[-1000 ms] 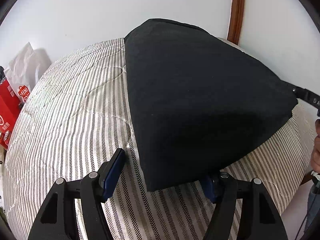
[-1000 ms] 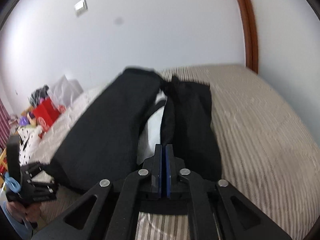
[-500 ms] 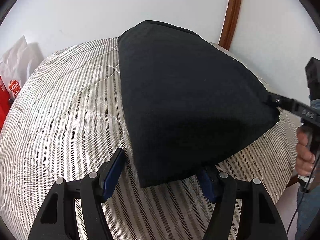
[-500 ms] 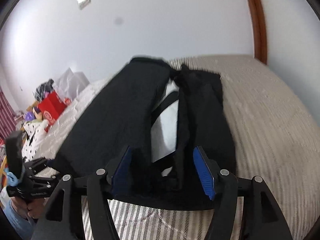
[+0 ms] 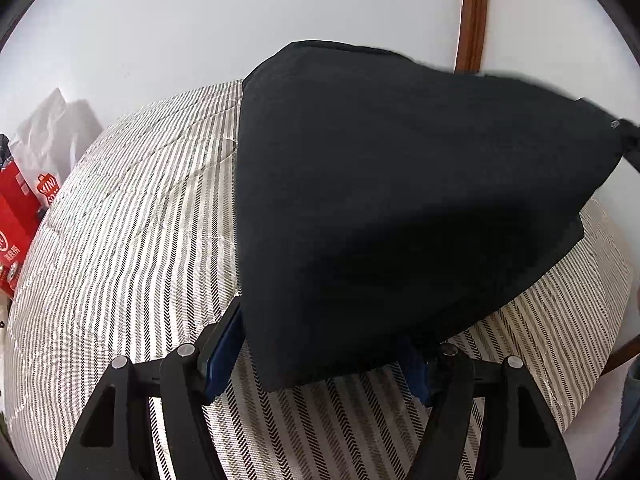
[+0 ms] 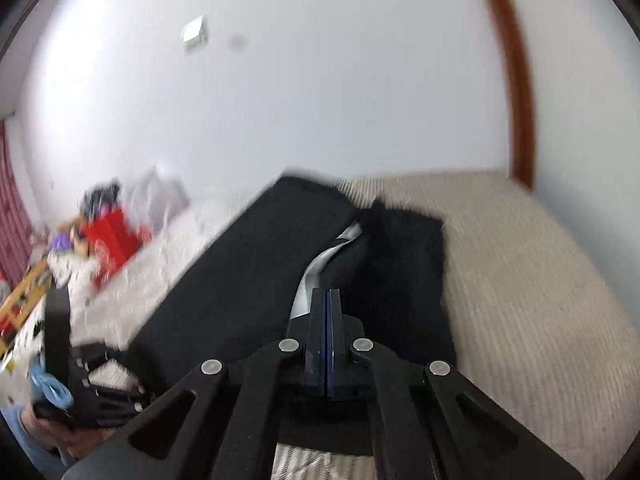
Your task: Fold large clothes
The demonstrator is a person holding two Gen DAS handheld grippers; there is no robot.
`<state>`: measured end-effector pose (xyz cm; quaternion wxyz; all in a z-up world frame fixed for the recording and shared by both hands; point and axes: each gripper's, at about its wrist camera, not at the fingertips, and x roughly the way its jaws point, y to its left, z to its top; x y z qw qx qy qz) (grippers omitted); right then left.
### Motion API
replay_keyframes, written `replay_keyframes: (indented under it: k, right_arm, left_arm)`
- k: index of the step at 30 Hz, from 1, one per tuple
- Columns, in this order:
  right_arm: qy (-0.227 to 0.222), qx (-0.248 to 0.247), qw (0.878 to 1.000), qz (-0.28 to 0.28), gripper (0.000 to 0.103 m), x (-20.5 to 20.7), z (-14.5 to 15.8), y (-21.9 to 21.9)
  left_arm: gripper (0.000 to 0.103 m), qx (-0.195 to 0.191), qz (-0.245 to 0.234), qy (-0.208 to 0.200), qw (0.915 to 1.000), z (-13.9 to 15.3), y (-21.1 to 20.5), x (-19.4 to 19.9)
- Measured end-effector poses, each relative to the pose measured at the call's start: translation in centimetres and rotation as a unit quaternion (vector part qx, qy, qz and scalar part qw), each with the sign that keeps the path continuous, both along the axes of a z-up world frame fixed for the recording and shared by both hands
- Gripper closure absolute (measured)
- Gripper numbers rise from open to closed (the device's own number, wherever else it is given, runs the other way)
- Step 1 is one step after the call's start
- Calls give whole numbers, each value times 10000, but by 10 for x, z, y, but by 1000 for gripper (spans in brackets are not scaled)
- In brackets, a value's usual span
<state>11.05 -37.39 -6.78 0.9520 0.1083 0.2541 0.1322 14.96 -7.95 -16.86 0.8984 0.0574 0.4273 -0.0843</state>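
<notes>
A large black garment [image 5: 380, 200] lies on the striped bed [image 5: 132, 248]. My left gripper [image 5: 320, 336] is open, and the garment's near corner sits between its fingers and drapes over the right one. In the left wrist view the far right corner is pulled up to my right gripper [image 5: 626, 140]. In the right wrist view my right gripper [image 6: 326, 296] is shut on the near edge of the black garment [image 6: 248, 280], pads pressed together. A pale strip [image 6: 320, 276] shows between two black folds. My left gripper [image 6: 80, 360], held by a hand, is at the lower left.
White walls stand behind the bed, with a brown wooden door frame [image 5: 472, 16] at the right. Red bags [image 5: 20, 216] and white plastic bags [image 5: 52, 136] crowd the floor left of the bed. Bare striped cover [image 6: 540, 280] lies right of the garment.
My right gripper opened around the garment's edge, then shut on it and rose, lifting that corner higher. My left gripper stayed open in the same place.
</notes>
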Motion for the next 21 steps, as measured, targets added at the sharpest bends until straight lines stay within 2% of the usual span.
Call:
replay_keyframes:
  k: [2, 8, 10, 13, 15, 18, 21]
  right_arm:
    - [-79, 70, 9998, -161, 103, -6, 1, -10]
    - [711, -188, 9972, -114, 100, 5, -31, -9]
    - [816, -298, 9961, -151, 100, 6, -34, -9]
    - [821, -216, 9962, -183, 81, 5, -31, -11]
    - [676, -156, 9975, -125, 60, 0, -25, -10]
    - [613, -196, 9979, 98, 57, 2, -20, 2]
    - [858, -281, 9955, 290, 57, 14, -33, 18]
  left_arm:
    - [36, -3, 36, 18, 10000, 0, 0, 0]
    - [38, -211, -115, 115, 9996, 3, 2, 0]
    - [38, -277, -200, 167, 9993, 3, 6, -3]
    - [38, -283, -271, 188, 9991, 4, 8, -8]
    - [38, -302, -291, 185, 9989, 4, 10, -9]
    - [37, -347, -276, 161, 9989, 5, 10, -10]
    - [37, -310, -289, 144, 9990, 5, 5, -9]
